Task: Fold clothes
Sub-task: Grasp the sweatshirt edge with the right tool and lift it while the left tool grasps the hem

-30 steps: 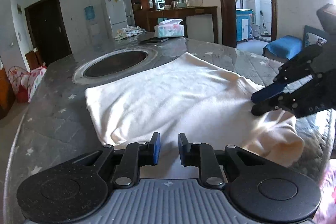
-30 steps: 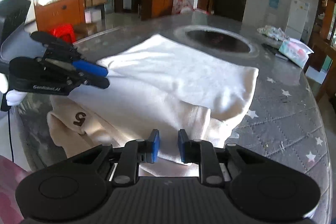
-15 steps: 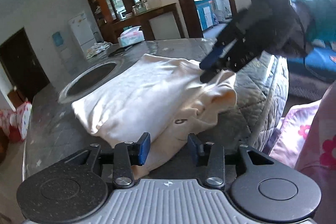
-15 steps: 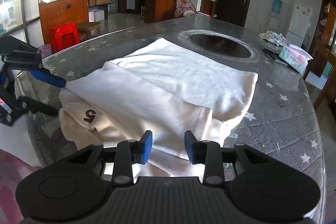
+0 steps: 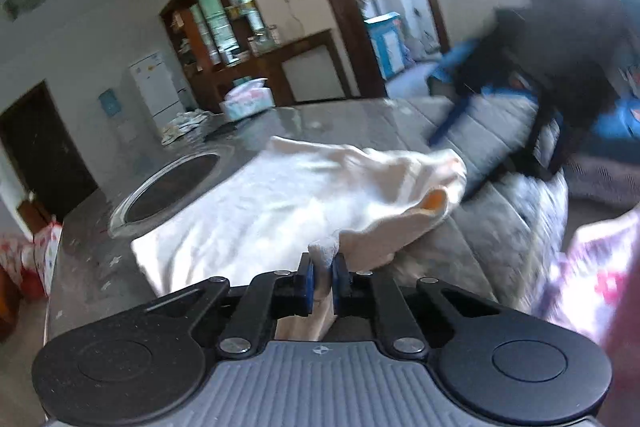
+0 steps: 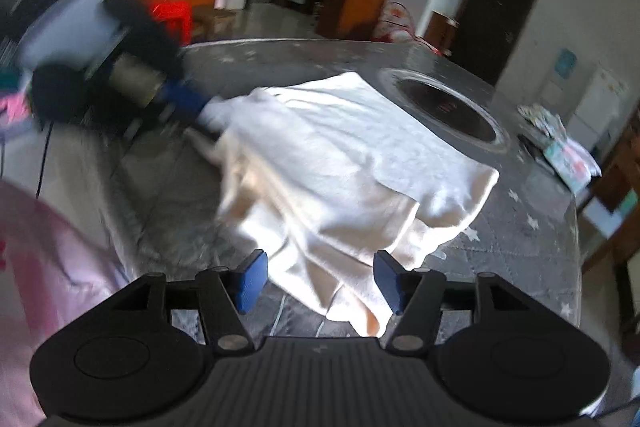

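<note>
My left gripper point(image 5: 320, 277) is clamped on a pinch of the cream garment point(image 5: 280, 203), cloth bunched between the blue pads point(image 5: 306, 281). My right gripper point(image 6: 318, 281) is spread wide, nothing between the pads, hovering just over the near hem of the garment point(image 6: 340, 179)

Garment lies on the grey star-print table point(image 6: 520, 227), on the side of the round recessed burner point(image 6: 444, 107) nearest me, its far edge just beside the burner rim. Near edge droops toward the table's edge in loose folds. Both views are motion-blurred, so seams and the exact corner are hard to read

Handling guess: soft, thick knit, light, limp, no stiffness at all, so it will sag and drag wherever it is not held. Not fragile, not slippery, pads should bite fine on a doubled edge. 1 pinch alone lets the rest trail, 2 holds are needed. Best grab for the right is the loose hem corner on the side away from the burner, taking both layers, roughly level with the left pinch so the fold line stays straight

Tissue box point(image 6: 576, 163) sits past the burner, well apart from the garment
</note>
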A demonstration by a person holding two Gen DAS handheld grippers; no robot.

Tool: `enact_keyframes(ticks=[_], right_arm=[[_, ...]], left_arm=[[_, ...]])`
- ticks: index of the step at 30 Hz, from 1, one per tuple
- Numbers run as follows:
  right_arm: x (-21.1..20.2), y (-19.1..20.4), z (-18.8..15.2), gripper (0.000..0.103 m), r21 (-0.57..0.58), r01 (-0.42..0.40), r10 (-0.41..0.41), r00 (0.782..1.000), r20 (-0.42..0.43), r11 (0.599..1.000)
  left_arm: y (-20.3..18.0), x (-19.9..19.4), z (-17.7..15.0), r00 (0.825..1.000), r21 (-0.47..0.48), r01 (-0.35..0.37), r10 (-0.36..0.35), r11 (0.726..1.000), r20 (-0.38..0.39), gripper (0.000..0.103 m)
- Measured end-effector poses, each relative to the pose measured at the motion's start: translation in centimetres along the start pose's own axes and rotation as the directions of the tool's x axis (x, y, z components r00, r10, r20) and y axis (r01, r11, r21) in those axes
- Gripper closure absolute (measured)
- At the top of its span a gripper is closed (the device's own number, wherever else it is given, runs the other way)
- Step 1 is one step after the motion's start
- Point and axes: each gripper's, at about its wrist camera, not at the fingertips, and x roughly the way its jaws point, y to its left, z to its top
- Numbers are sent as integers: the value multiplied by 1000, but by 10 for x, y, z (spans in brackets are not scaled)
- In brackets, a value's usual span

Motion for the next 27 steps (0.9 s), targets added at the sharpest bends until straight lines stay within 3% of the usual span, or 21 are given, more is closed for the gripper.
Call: enact_keyframes(ticks=[6,9,11,13,16,18,20,27], right_arm=[[20,1,2,35,-52,23,-21,999,50,998],[37,-6,6,47,-29,19,-17,998,54,999],[47,-11,8,64,-17,16,-16,999,36,1000],[51,-18,10,76,13,-24,24,999,29,1000],[51,-26,12,84,52,-65,64,998,23,997],[50,-30,14,85,76,-82,81,997,19,994],[50,-33,15,86,93,-92,91,996,16,991],[50,-32,17,86,97,-86,86,996,9,992]], left_arm=[[38,23,18,999,-117,51,-50,992,14,94],[49,34,18,998,-149,65,-66,987,-4,94],[52,37,15,997,-157,73,-75,985,-11,93],[49,34,11,997,-150,77,-80,986,-15,90],[41,25,3,997,-126,71,-74,989,-19,81],[34,18,-4,998,-101,60,-63,993,-23,70],[27,13,-12,998,-75,52,-55,996,-33,66],[13,4,-37,996,11,9,-8,1000,-86,61]])
